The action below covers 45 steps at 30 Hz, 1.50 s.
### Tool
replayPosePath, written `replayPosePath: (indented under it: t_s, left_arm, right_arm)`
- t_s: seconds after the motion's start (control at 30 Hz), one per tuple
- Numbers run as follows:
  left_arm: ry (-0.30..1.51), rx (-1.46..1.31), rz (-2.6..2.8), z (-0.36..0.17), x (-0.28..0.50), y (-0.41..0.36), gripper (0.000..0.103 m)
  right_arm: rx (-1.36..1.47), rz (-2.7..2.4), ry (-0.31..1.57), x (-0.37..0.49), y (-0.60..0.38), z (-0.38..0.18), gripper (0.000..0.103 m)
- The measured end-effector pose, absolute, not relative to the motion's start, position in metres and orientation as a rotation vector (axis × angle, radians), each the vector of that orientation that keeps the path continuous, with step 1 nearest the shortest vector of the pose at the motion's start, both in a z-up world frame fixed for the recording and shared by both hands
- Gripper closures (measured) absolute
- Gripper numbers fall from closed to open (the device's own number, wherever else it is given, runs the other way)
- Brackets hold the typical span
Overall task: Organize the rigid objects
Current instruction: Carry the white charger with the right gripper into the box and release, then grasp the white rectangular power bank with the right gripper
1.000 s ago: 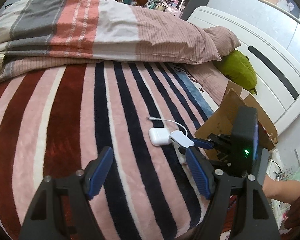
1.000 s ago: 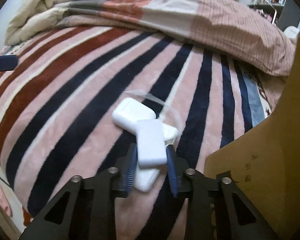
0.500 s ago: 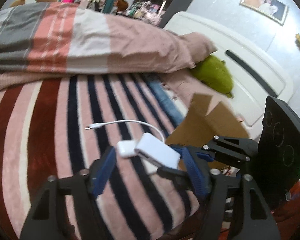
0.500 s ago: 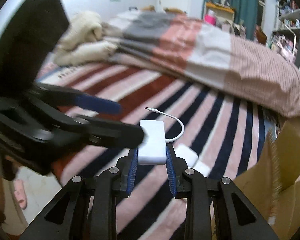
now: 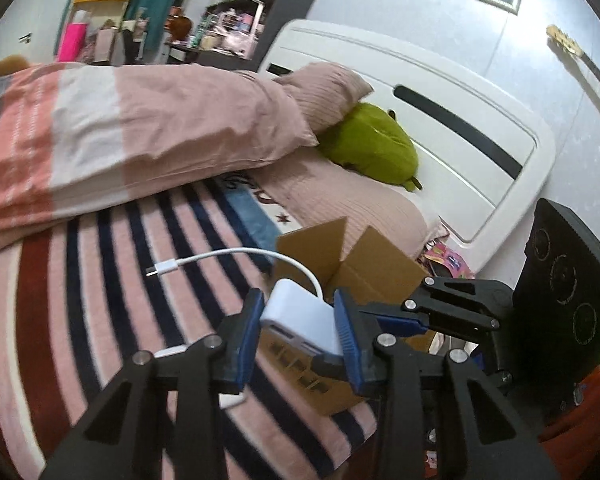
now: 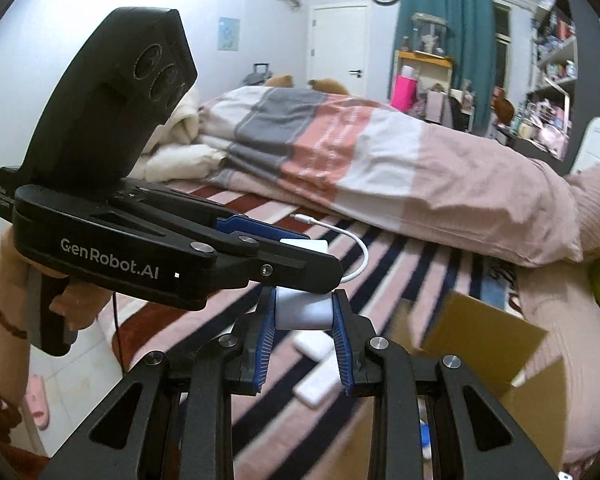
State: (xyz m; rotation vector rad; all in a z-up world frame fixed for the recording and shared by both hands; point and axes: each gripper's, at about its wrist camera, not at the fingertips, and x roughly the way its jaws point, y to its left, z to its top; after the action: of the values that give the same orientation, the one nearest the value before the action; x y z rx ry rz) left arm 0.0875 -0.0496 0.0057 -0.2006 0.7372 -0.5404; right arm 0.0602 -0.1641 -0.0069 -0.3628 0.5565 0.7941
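A white adapter hub [image 5: 300, 316] with a short white cable [image 5: 228, 258] is held in the air above the striped bed. My left gripper [image 5: 298, 334] is shut on its sides. My right gripper [image 6: 304, 318] is shut on the same hub [image 6: 304, 312] from the other end. The right gripper's body [image 5: 460, 316] shows on the right in the left wrist view; the left gripper's body [image 6: 140, 248] crosses the right wrist view. An open cardboard box [image 5: 364, 268] stands below and beyond the hub. Two white items [image 6: 314, 364] lie on the blanket under the hub.
A folded striped duvet [image 5: 140, 128] lies across the far bed. A green plush toy [image 5: 372, 148] rests by the white headboard [image 5: 460, 136]. The bed edge and tiled floor [image 6: 80, 372] are at the left in the right wrist view.
The right gripper lifted the hub off the bed, away from the other white items. The left gripper came in and closed on the hub, so both hold it now.
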Motion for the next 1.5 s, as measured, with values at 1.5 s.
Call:
replayPosePath:
  t_s: [1.5]
  left_arm:
    - [0.718, -0.167, -0.227, -0.021, 0.048, 0.045, 0.036]
  right_arm:
    - [-0.341, 0.919, 0.797, 0.055, -0.101, -0.046, 0.057]
